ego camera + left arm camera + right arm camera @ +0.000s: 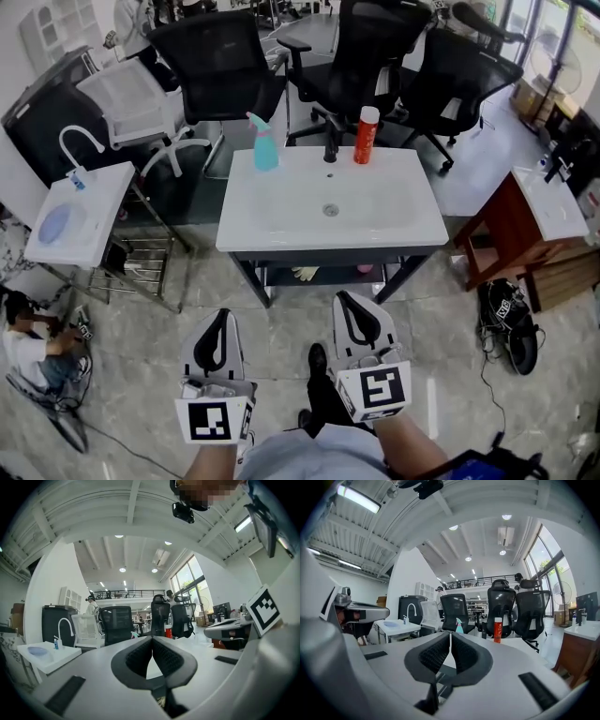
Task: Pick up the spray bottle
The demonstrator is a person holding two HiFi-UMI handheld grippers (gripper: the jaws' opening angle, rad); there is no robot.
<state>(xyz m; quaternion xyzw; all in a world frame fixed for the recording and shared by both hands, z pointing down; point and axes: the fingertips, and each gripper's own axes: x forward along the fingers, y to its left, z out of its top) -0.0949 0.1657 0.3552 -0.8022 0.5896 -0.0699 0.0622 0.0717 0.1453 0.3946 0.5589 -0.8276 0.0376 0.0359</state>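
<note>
Standing upright at the back left of the white rectangular washbasin top (281, 230), the translucent teal spray bottle with a trigger head (264, 145) is untouched. It sits left of the short black tap (330, 150). A red cylindrical can with a white cap (366, 134) stands just right of that tap. The round metal drain (330, 210) lies in the middle of the bowl.

Both grippers are held low over the grey tiled floor (450, 375), on the near side of the basin and well apart from the bottle. They point level toward the basin. The left gripper (223, 315) has its black ribbed fingers pressed together with nothing between them, as its own view shows (152, 639). The right gripper (343, 298) is the same: fingers closed tip to tip and empty (450, 634). From the right gripper view the teal bottle (459, 626) and the red can (498, 630) show beyond the closed tips.

Black mesh office chairs (220, 66) crowd behind the basin. A smaller white basin with a curved white tap (94, 239) stands off to the left.
</note>
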